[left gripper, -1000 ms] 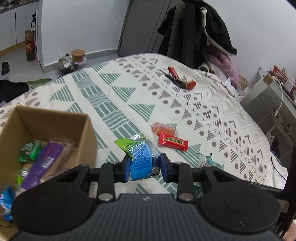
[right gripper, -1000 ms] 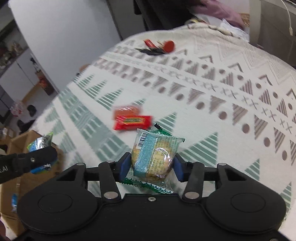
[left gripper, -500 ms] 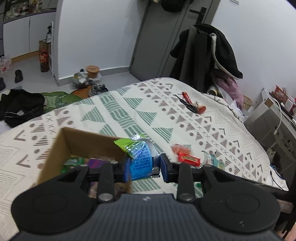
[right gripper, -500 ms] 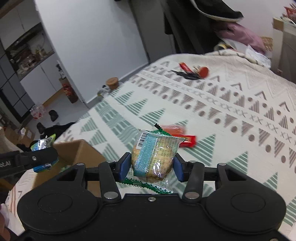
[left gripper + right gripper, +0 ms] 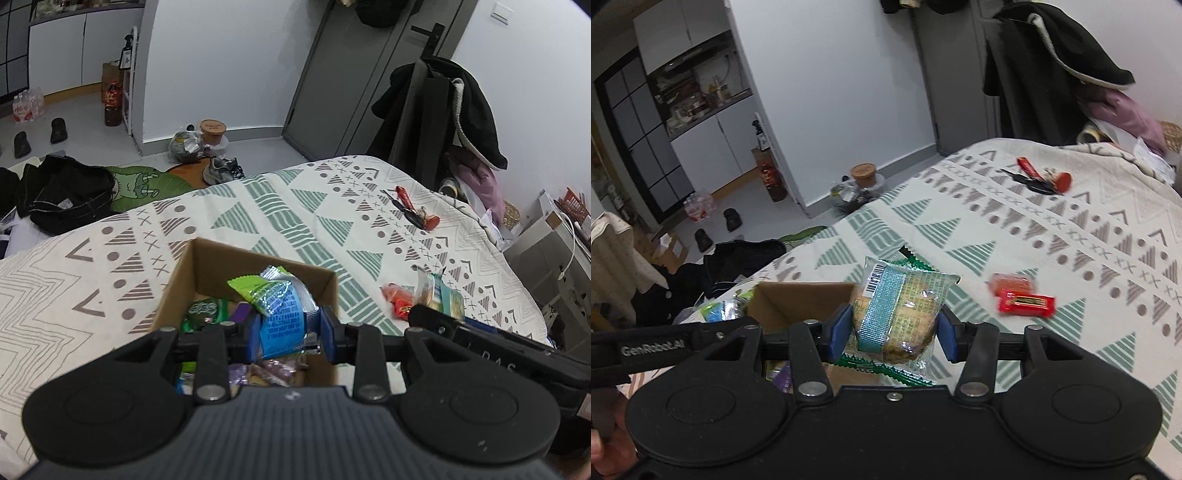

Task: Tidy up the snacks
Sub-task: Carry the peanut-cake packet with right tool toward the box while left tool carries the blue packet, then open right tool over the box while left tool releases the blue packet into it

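Note:
My left gripper [image 5: 290, 330] is shut on a blue and green snack packet [image 5: 282, 314] and holds it over the open cardboard box [image 5: 207, 258], which has several snacks inside. My right gripper [image 5: 892, 332] is shut on a clear wrapped biscuit pack [image 5: 901, 310], with a green packet [image 5: 886, 369] under it, above the box's right edge [image 5: 801, 295]. The right gripper and its pack also show in the left wrist view [image 5: 439, 301]. A red candy bar [image 5: 1025, 303] and an orange packet [image 5: 1012, 283] lie on the bedspread to the right of the box.
The box stands on a patterned bedspread [image 5: 295, 206]. Keys with a red tag [image 5: 1045, 179] lie farther back on the bed. A coat rack with dark clothes [image 5: 443, 110] stands behind the bed. Bags, shoes and bottles are on the floor at the left [image 5: 66, 192].
Both grippers have moved left and up with their snacks; the left one is now over the box and the right one beside it at the box's right edge.

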A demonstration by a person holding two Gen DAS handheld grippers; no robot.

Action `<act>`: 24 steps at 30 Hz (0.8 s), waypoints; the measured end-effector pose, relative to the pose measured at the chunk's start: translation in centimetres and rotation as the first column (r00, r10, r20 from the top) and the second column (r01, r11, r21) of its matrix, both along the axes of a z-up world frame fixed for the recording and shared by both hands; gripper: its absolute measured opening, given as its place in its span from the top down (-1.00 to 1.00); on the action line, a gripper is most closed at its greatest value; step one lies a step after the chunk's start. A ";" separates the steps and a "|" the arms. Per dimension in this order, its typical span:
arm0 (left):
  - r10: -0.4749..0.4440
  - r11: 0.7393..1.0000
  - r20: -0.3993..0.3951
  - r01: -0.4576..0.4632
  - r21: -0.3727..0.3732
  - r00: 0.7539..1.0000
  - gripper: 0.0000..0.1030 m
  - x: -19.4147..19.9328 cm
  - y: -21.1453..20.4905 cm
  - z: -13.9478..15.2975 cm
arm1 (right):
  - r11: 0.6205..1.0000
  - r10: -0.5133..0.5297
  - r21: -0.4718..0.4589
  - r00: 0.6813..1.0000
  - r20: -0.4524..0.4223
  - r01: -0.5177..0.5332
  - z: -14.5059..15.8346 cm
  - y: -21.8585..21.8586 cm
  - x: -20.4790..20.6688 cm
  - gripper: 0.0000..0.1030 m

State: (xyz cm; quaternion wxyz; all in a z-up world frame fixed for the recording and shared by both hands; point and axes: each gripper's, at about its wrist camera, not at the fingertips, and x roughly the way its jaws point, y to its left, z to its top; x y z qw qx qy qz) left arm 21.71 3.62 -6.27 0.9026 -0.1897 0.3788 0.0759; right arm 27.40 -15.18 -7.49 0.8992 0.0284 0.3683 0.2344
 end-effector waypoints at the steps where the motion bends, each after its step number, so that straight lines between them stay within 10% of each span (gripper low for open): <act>1: 0.005 1.000 -0.001 -0.005 -0.004 1.000 0.38 -0.1 0.4 -0.1 | 1.000 0.005 -0.001 1.000 0.005 -0.005 0.0 0.4 -0.1 0.07; 20: 0.039 0.998 -0.054 -0.041 -0.041 0.998 -0.03 0.3 6.4 -2.2 | 0.997 0.075 0.016 0.997 0.031 -0.075 -1.0 6.5 0.4 0.06; 24: 0.059 0.998 -0.056 -0.060 -0.018 0.997 -0.37 0.5 7.1 -2.0 | 0.996 0.071 0.054 0.997 0.033 -0.073 -1.1 6.6 0.7 -0.38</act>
